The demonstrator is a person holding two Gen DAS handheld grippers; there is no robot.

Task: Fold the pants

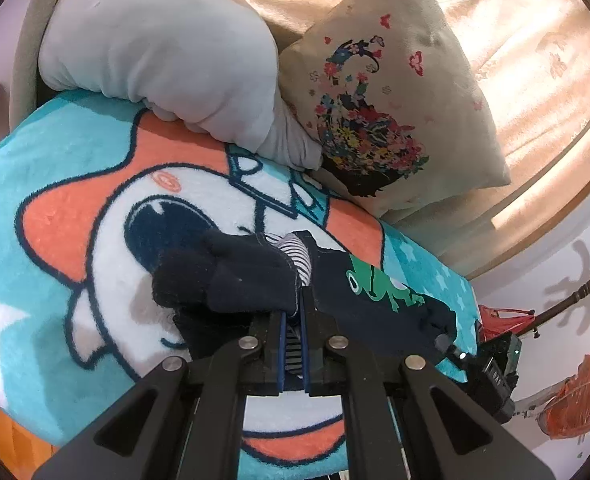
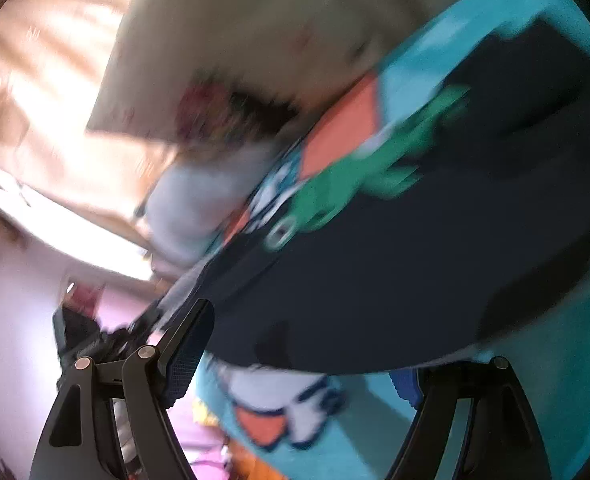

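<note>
Small dark navy pants (image 1: 375, 300) with a green frog print and a striped lining lie on a teal cartoon blanket (image 1: 75, 152). My left gripper (image 1: 294, 312) is shut on a bunched edge of the pants, with striped fabric between its fingers. In the blurred right wrist view the pants (image 2: 395, 272) spread over the blanket (image 2: 567, 360). My right gripper (image 2: 295, 364) is open, its left finger (image 2: 187, 356) beside the pants' near edge and its right finger partly hidden under the cloth.
A grey plush cushion (image 1: 163, 52) and a beige flower-print pillow (image 1: 395, 92) lean at the back of the blanket against a tan sofa (image 1: 535, 60). Orange plastic bags (image 1: 579, 404) and a dark device (image 1: 495, 372) lie off the blanket's right edge.
</note>
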